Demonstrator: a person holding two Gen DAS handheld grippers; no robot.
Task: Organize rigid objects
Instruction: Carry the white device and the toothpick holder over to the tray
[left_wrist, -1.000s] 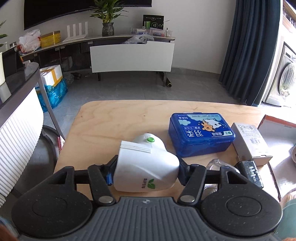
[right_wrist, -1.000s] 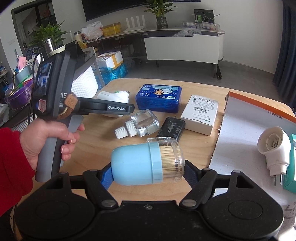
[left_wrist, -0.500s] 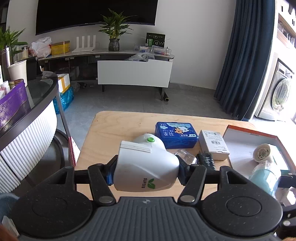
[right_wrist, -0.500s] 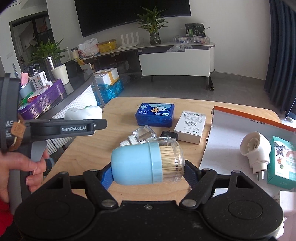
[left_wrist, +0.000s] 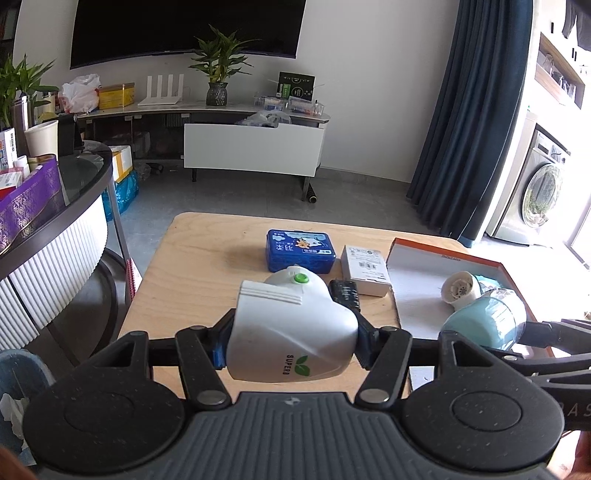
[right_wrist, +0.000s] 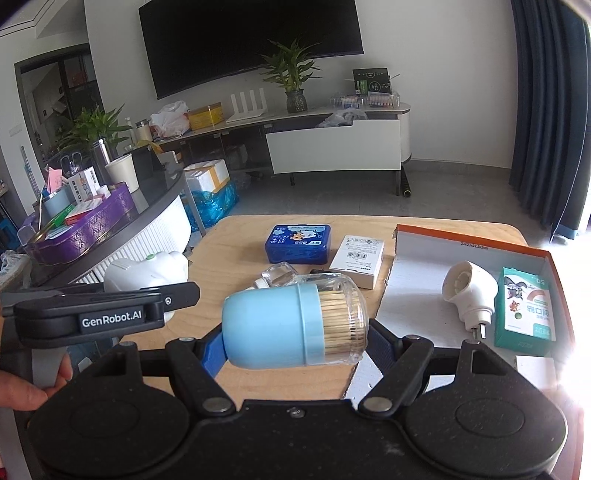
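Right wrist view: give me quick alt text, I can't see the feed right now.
The right gripper holds a blue toothpick jar sideways in its jaws above a wooden table. To its right, an open box holds a white plug-in and a green carton. On the left, the left gripper holds a white device.

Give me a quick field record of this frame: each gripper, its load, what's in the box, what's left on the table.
left gripper: shut on white plug-in device
right gripper: shut on blue toothpick jar
orange-rimmed box: holds white plug-in unit, green carton
table: blue case, white carton, clear bottle, black item
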